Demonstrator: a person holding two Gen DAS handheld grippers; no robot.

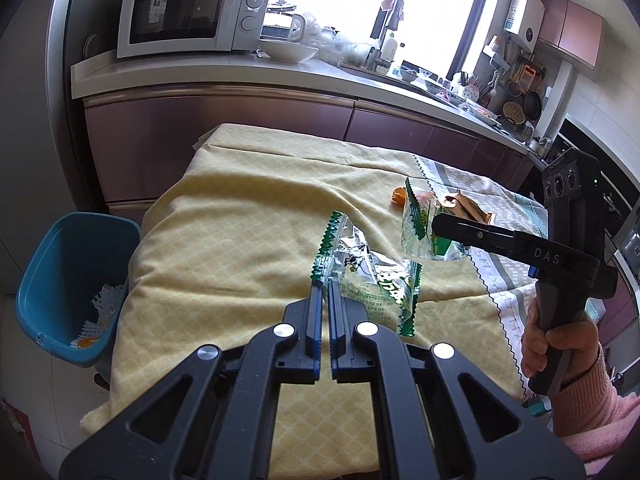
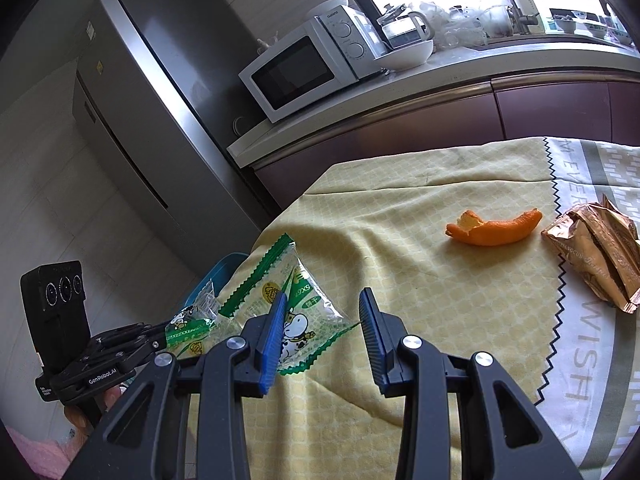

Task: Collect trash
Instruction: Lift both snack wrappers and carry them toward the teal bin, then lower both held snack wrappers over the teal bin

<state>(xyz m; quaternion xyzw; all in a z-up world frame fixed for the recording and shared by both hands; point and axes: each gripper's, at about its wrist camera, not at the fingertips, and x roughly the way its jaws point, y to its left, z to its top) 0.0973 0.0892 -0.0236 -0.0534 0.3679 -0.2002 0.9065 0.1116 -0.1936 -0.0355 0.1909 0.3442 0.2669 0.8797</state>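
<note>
The left tool (image 1: 325,292) is pressed together on a green wrapper (image 1: 372,280) above the table (image 1: 224,216); the right tool (image 2: 324,304), part spread, seems to carry a second wrapper (image 2: 288,300); both should stay clamped until over the blue bin (image 1: 68,264), far left.

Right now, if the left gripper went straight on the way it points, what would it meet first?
Probably the yellow cloth, just past the green wrapper that its fingers hold. The blue bin lies off to the left, out of that line.
</note>
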